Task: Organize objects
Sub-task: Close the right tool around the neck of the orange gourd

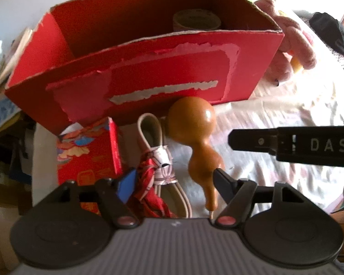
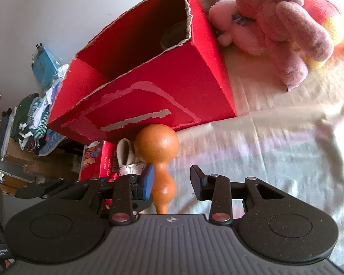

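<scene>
The wooden gourd (image 2: 159,160) lies on the bed in front of the red box (image 2: 172,84), its long axis pointing back between the spread fingers of my empty right tool (image 2: 172,180); my left tool (image 1: 173,183) is open too.

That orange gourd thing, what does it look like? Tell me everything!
The gourd is smooth, shiny orange-brown, maybe wood or a dried shell. It has a big round bulb, a narrow waist, a smaller bulb and a thin stem. It lies on the bedspread, big end at the red box, between the right gripper's open jaws.
</scene>
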